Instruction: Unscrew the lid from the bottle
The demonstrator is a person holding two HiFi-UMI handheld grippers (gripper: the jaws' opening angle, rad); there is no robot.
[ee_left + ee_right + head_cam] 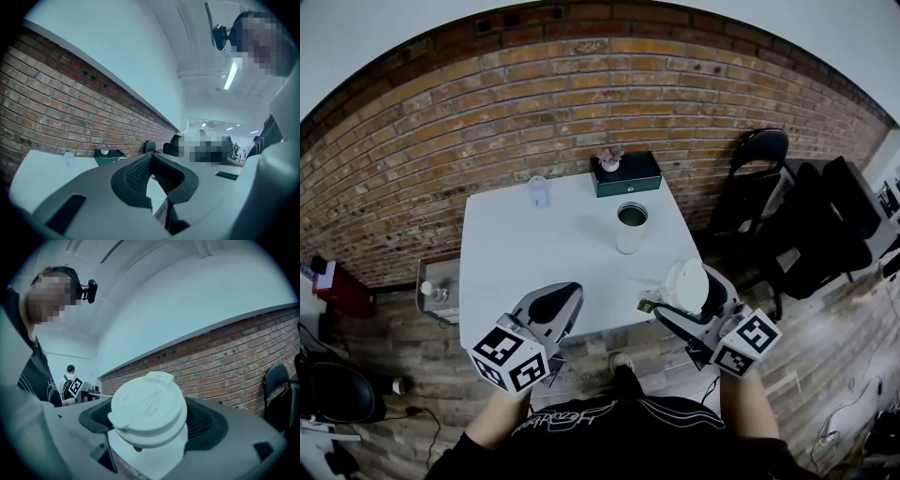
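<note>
Lid [147, 411], off the open bottle [630, 228] standing mid-desk [534, 253]: we are clamping it in the right gripper's [684, 292] jaws. The left gripper's [151, 163] jaws are clenched, empty. Risk: a loosening grip dropping the lid floorward.

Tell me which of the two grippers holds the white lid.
The right gripper: the white lid sits clamped between its jaws. The left gripper has its jaws shut together on nothing.

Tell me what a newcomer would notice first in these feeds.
The white lid clamped in the right tongs, low at the head view's right, is already off. Its bottle stands open-mouthed in the middle of the white table. The left tongs hang shut and empty at the near edge.
</note>
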